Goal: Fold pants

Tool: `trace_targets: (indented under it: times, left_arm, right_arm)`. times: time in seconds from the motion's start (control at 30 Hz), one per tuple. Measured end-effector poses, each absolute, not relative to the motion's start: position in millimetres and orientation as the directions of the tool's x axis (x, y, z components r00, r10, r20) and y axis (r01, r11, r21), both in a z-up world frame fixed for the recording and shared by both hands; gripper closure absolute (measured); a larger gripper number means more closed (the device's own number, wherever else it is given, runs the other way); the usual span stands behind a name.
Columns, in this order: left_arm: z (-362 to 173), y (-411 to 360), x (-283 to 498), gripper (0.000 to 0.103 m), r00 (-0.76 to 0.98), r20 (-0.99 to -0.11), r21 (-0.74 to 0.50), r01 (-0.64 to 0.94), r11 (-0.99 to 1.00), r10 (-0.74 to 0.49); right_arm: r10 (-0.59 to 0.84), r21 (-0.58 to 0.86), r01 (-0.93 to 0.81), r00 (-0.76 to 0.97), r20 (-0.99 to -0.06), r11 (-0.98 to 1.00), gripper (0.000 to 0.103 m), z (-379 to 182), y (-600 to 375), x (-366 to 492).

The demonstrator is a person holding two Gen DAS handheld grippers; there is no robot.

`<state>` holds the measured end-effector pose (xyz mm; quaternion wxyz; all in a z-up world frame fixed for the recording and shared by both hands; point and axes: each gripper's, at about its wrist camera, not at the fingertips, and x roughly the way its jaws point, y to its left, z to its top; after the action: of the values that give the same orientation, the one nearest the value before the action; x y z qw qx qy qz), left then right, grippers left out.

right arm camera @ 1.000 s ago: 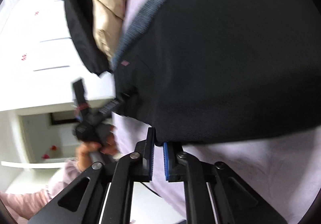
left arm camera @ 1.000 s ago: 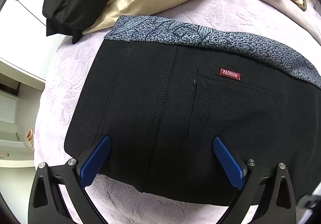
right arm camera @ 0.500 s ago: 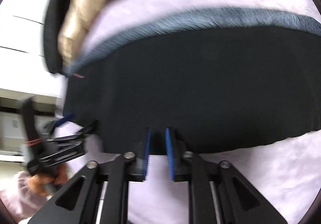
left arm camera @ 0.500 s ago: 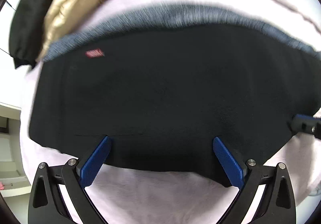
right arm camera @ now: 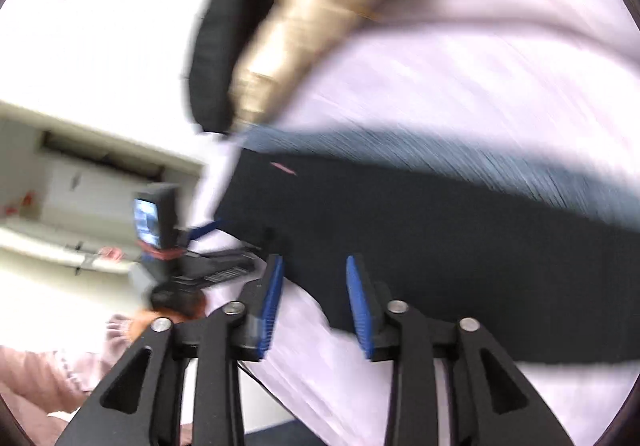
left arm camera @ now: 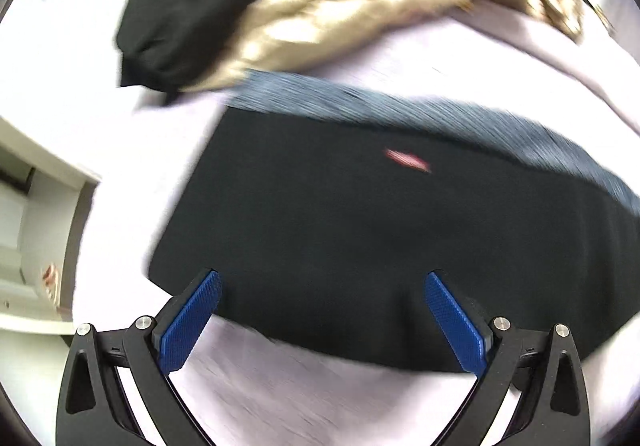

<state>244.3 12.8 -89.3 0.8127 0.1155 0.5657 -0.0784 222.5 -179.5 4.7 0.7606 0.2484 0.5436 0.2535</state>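
Both views are pretty motion-blurred, so fine detail is lost. Over at 9 o'clock in the left wrist view a white shelf unit [left arm camera: 36, 214] can be made out, but what sits in its compartments can't be told. At about 11 o'clock a black garment [left arm camera: 188, 6] is bunched up, with a shiny beige jacket [left arm camera: 360, 2] piled just beside it toward 12 o'clock, both on the pale lilac cover [left arm camera: 304, 398].

The folded pants [left arm camera: 360, 246] are laid flat in the middle of that cover, grey patterned waistband [left arm camera: 420, 114] along the far edge at 12 to 2 o'clock, and a small red label [left arm camera: 406, 160] is seen just under it. The left gripper [left arm camera: 322, 310] is held spread wide above the near hem, nothing between the blue pads [left arm camera: 190, 322].

In the right wrist view the right gripper [right arm camera: 314, 302] is seen with its jaws just having been opening, partly apart, with nothing pinched; the pants' near corner lies beyond the tips.
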Motion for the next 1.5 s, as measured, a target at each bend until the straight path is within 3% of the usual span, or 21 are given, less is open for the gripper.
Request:
trace_targets:
  times: [0.23, 0.4, 0.63, 0.7, 0.73, 0.87, 1.0, 1.03, 1.13, 1.3, 1.37, 1.5]
  left_arm:
    - [-118.4, 67.5, 269.8, 0.001, 0.309, -0.95, 0.082, 0.159, 0.984, 0.029]
    - [-126.2, 78.8, 265.0, 0.001, 0.346, -0.938, 0.03, 0.156, 0.987, -0.026]
    - [-125.1, 93.4, 249.9, 0.001, 0.386, -0.921, -0.001, 0.155, 0.988, -0.061]
    - [-123.2, 98.0, 245.1, 0.001, 0.392, -0.918, -0.001, 0.152, 0.988, -0.061]
    - [-120.2, 96.4, 239.3, 0.001, 0.391, -0.918, 0.001, 0.147, 0.989, -0.057]
    - [-122.9, 99.4, 232.4, 0.001, 0.388, -0.919, -0.014, 0.14, 0.99, -0.068]
    - [-120.4, 94.6, 233.1, 0.001, 0.381, -0.924, 0.023, 0.162, 0.987, -0.041]
    - [-115.9, 93.9, 234.7, 0.001, 0.367, -0.93, 0.026, 0.16, 0.987, -0.035]
    - [-94.9, 94.5, 239.1, 0.001, 0.368, -0.927, -0.015, 0.145, 0.989, -0.068]
    - [-68.4, 70.7, 261.4, 0.001, 0.41, -0.906, -0.028, 0.186, 0.982, -0.103]
    - [-73.1, 49.6, 275.4, 0.001, 0.395, -0.912, -0.019, 0.225, 0.974, -0.109]
    - [-107.1, 27.6, 299.2, 0.001, 0.351, -0.936, 0.045, 0.216, 0.975, -0.034]
  right_arm:
    - [0.631, 0.569, -0.324, 0.132, -0.764, 0.756, 0.053, -18.2, -66.7, 349.2]
    - [0.522, 0.462, -0.43, 0.025, -0.853, 0.776, 0.053, -70.2, 5.4, 393.2]
    - [0.46, 0.422, -0.489, -0.047, -0.887, 0.764, 0.053, -113.5, 46.5, 432.3]
    - [0.463, 0.445, -0.49, -0.092, -0.881, 0.749, 0.09, -118.1, 49.9, 433.3]
    - [0.469, 0.446, -0.502, -0.088, -0.879, 0.741, 0.099, -112.1, 50.9, 429.3]
    - [0.472, 0.412, -0.577, -0.05, -0.88, 0.705, 0.099, -90.3, 58.5, 419.7]
    - [0.401, 0.36, -0.515, -0.035, -0.916, 0.778, 0.097, -123.4, 65.2, 430.0]
    - [0.411, 0.371, -0.481, -0.023, -0.911, 0.794, 0.093, -124.4, 63.1, 429.9]
    - [0.505, 0.451, -0.398, 0.036, -0.862, 0.799, 0.09, -101.6, 41.4, 422.5]
    - [0.509, 0.472, -0.224, 0.148, -0.848, 0.852, 0.088, -67.3, -41.2, 376.4]
    - [0.528, 0.507, -0.162, 0.135, -0.838, 0.846, 0.088, -71.1, -66.7, 355.4]
    - [0.44, 0.436, -0.063, 0.112, -0.891, 0.898, 0.088, -106.1, -93.9, 332.4]
